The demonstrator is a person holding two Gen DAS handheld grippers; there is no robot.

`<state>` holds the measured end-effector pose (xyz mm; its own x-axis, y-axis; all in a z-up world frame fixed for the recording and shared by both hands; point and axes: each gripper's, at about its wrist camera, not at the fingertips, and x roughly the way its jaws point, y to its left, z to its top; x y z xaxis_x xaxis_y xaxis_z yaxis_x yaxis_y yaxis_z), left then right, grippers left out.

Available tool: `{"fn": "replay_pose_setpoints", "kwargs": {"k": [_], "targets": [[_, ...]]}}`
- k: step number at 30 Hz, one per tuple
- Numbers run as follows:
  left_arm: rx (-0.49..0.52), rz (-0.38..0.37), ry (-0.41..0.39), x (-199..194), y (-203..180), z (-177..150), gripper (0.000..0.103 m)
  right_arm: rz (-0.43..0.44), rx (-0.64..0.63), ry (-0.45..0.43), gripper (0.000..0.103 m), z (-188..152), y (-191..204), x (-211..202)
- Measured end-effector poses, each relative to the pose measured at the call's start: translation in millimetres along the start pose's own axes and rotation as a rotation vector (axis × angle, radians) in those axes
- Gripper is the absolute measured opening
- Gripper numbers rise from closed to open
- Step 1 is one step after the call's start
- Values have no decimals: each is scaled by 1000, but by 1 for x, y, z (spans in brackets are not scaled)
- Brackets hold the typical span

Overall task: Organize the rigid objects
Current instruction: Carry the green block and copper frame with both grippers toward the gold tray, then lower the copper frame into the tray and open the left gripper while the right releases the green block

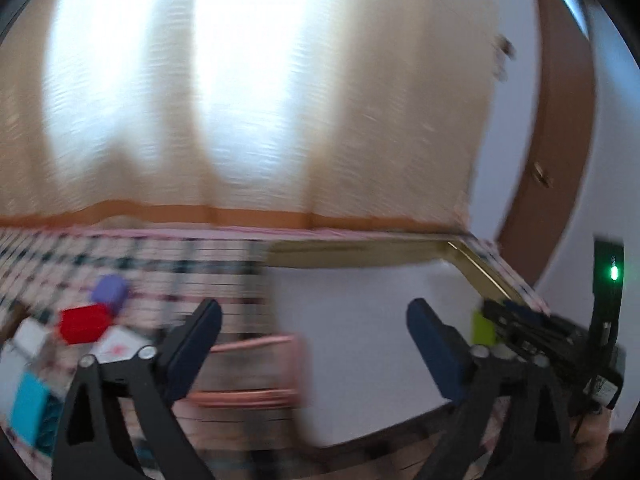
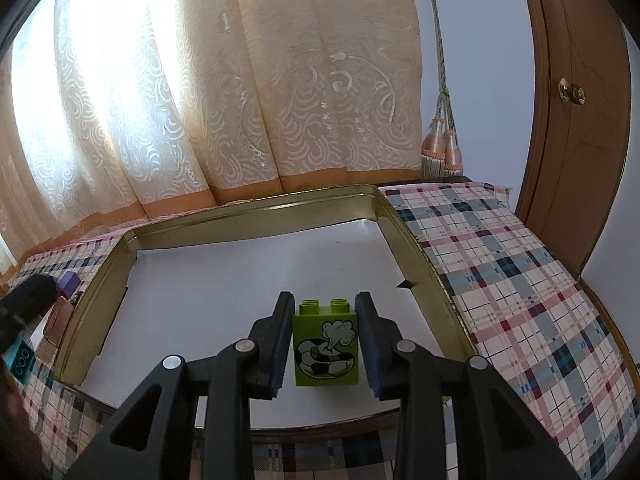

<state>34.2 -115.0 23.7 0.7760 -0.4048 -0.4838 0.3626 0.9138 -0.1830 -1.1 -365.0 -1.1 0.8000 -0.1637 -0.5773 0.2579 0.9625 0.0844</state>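
A lime green toy brick [image 2: 326, 344] with a picture on its side stands upright on the white floor of a gold-rimmed tin tray [image 2: 256, 220]. My right gripper [image 2: 325, 344] straddles the brick, its jaws a little apart from the brick's sides. In the blurred left wrist view my left gripper [image 1: 316, 344] is open and empty above the tray's left edge [image 1: 360, 254]. A red block [image 1: 84, 323], a purple block [image 1: 109, 290] and a teal block [image 1: 28, 408] lie on the checked cloth to its left. The green brick [image 1: 482, 328] shows at the right.
A checked cloth [image 2: 520, 280] covers the table. A curtain [image 2: 240, 100] hangs behind, a wooden door [image 2: 580, 140] stands at the right. A pink-rimmed box [image 1: 248, 372] lies left of the tray. A purple block [image 2: 69, 282] and a teal brick [image 2: 22, 358] lie left.
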Motion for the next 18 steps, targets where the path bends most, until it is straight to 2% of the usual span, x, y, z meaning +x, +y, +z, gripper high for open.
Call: {"fn": "replay_pose_setpoints", "kwargs": {"k": [3, 6, 9, 12, 15, 16, 18], "targets": [[-68, -29, 35, -7, 30, 1, 96, -5, -6, 0, 34, 0, 1, 0], [-50, -38, 81, 6, 32, -3, 96, -9, -6, -2, 34, 0, 1, 0], [-22, 24, 179, 30, 25, -13, 96, -9, -1, -6, 34, 0, 0, -2], [-35, 69, 209, 35, 28, -19, 96, -10, 2, -2, 34, 0, -1, -1], [-77, 53, 204, 41, 34, -16, 85, -14, -5, -1, 34, 0, 1, 0], [-83, 46, 209, 43, 34, -16, 77, -15, -7, -2, 34, 0, 1, 0], [-95, 11, 199, 43, 32, -17, 77, -15, -3, -3, 34, 0, 0, 0]]}}
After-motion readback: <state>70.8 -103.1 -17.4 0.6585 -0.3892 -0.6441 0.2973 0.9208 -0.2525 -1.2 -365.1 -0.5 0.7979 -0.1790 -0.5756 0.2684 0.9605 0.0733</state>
